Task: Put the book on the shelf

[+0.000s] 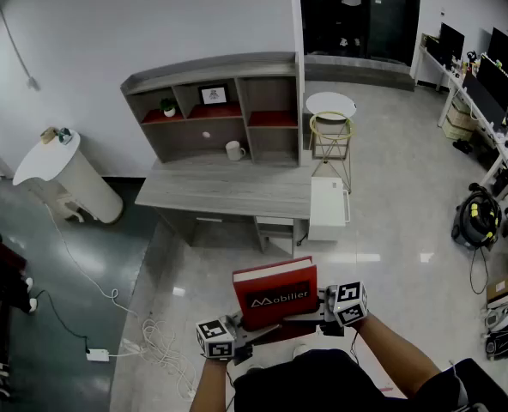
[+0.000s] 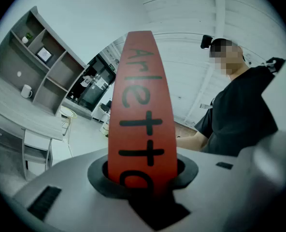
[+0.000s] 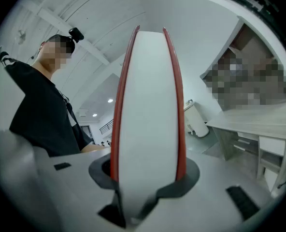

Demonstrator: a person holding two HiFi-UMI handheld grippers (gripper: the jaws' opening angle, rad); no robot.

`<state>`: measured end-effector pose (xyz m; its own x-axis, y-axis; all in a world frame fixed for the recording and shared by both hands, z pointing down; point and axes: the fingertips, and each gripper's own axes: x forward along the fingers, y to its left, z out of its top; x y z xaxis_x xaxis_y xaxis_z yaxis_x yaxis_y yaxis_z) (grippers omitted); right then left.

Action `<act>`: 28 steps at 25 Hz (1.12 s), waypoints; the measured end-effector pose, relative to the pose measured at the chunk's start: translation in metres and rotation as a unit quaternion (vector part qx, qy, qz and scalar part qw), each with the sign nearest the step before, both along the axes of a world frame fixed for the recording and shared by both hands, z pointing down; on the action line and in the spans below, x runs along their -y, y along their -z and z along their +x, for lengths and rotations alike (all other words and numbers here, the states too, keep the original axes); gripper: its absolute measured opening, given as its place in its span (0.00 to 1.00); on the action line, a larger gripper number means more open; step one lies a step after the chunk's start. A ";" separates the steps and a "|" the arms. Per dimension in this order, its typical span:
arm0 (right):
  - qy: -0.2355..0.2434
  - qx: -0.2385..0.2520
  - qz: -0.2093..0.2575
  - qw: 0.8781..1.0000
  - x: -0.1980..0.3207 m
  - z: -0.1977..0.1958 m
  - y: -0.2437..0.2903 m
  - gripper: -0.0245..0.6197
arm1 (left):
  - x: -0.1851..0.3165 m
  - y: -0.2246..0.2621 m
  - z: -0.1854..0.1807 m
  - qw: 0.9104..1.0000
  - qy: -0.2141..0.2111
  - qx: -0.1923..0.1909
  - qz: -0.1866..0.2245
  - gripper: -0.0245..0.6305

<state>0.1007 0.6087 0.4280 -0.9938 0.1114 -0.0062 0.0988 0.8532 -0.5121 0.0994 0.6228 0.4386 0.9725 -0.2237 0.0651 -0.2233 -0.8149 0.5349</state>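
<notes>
A thick red book (image 1: 275,293) with white lettering on its cover hangs in front of me, above the floor. My left gripper (image 1: 237,333) is shut on its spine end, and the red spine (image 2: 142,110) with black letters fills the left gripper view. At the other end my right gripper (image 1: 323,305) is shut on the white page edge (image 3: 148,124) between the red covers. The grey shelf unit (image 1: 215,106) stands on the desk (image 1: 228,187) some way ahead, against the wall.
The shelf holds a small plant (image 1: 168,106), a framed picture (image 1: 214,95) and a white mug (image 1: 234,150). A white drawer unit (image 1: 329,208) and a yellow-rimmed stool (image 1: 331,131) stand right of the desk. Cables (image 1: 155,337) lie on the floor at left.
</notes>
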 end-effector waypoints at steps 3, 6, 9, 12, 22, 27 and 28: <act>0.003 0.003 0.004 1.000 0.008 0.008 -0.002 0.29 | 0.009 -0.003 0.009 1.000 0.007 0.000 0.000 0.28; 0.004 0.007 0.000 1.000 0.014 0.015 -0.005 0.29 | 0.015 -0.005 0.015 1.000 0.012 0.003 -0.002 0.28; 0.009 0.007 -0.013 1.000 0.016 0.016 -0.012 0.29 | 0.016 -0.011 0.016 1.000 0.020 0.008 -0.010 0.28; 0.010 0.008 -0.025 1.000 0.023 0.011 -0.020 0.29 | 0.023 -0.019 0.013 0.999 0.027 0.017 -0.018 0.28; 0.008 -0.012 -0.039 0.999 0.069 -0.023 -0.042 0.29 | 0.069 -0.042 -0.022 0.999 0.034 0.000 -0.029 0.28; -0.013 -0.024 -0.059 0.998 0.118 -0.055 -0.054 0.30 | 0.118 -0.051 -0.055 0.998 0.035 -0.012 -0.043 0.29; -0.016 -0.029 -0.065 0.997 0.127 -0.061 -0.056 0.30 | 0.128 -0.053 -0.061 0.998 0.035 -0.016 -0.048 0.30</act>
